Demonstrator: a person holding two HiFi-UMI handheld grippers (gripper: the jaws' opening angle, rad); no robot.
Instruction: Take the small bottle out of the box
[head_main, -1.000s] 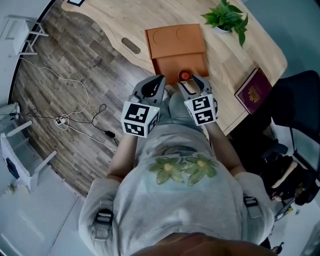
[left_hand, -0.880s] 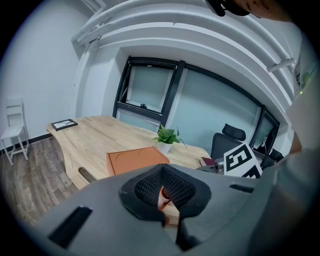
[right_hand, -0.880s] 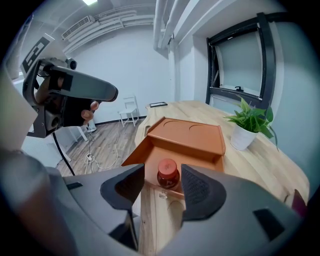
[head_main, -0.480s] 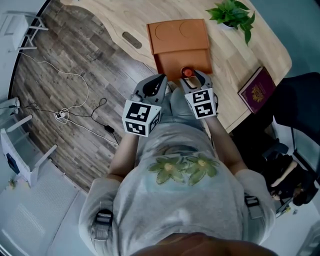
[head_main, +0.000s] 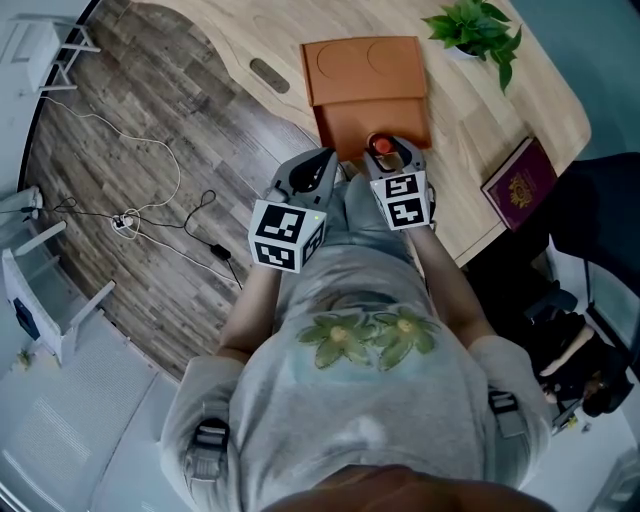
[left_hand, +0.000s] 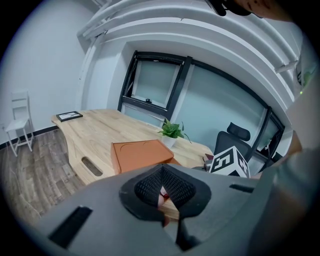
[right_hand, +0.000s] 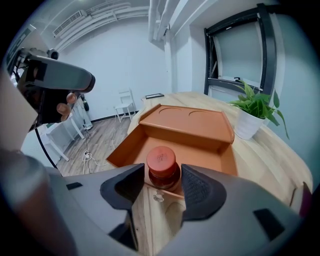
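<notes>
Count: two grippers, one box, one bottle, one plant, one book.

Head view, left to right: loose black and white cables (head_main: 150, 215) lie on the grey wood-plank floor. The left gripper (head_main: 318, 168) is at frame centre, off the edge of the light wooden table (head_main: 470, 130). The open orange box (head_main: 350, 120) sits upper centre, its lid laid flat beyond it. The right gripper (head_main: 390, 155) is at the box's near edge. A green potted plant (head_main: 478, 28) is upper right and a maroon book (head_main: 525, 185) at the right.

The left gripper view alone shows its pads together, holding nothing, and one black picture frame (left_hand: 69, 116) at the table's far end.

The right gripper view alone shows its jaws apart on either side of the small dark bottle with a red cap (right_hand: 161, 162), which stands upright inside the box against the near wall.
</notes>
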